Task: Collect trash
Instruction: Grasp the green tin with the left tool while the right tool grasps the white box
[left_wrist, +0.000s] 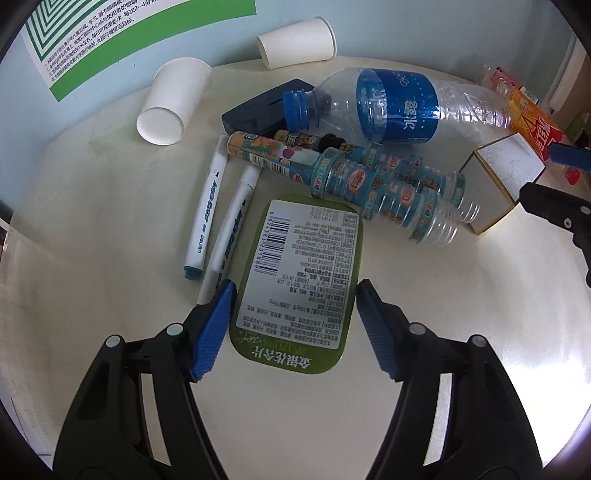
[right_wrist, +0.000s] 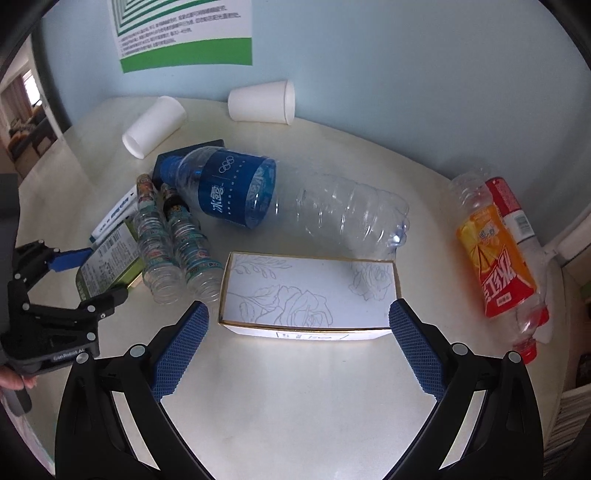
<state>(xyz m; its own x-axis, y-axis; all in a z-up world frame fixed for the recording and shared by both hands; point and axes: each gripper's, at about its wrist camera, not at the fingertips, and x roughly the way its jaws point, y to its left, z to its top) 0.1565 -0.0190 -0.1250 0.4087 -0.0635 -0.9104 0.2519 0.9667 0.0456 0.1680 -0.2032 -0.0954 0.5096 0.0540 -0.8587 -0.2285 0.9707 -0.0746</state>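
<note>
My left gripper (left_wrist: 295, 291) is open, its jaws either side of a flat green tin (left_wrist: 295, 280) with a white label, lying on the cream round table (left_wrist: 110, 206). My right gripper (right_wrist: 297, 314) is open, its jaws flanking a white box with rose line drawings (right_wrist: 306, 295). A large clear bottle with a blue label (left_wrist: 399, 107) (right_wrist: 258, 195) lies behind. Two small patterned bottles (left_wrist: 388, 184) (right_wrist: 173, 240), two white markers (left_wrist: 210, 206), two white paper cups (left_wrist: 170, 107) (left_wrist: 299, 42) and an orange-labelled bottle (right_wrist: 495, 251) lie around.
A dark flat case (left_wrist: 258, 107) lies under the blue-label bottle's neck. A blue wall with a green-and-white poster (right_wrist: 184, 33) stands behind the table. The table edge curves at the right, near the orange bottle. The left gripper also shows at the left of the right wrist view (right_wrist: 85, 273).
</note>
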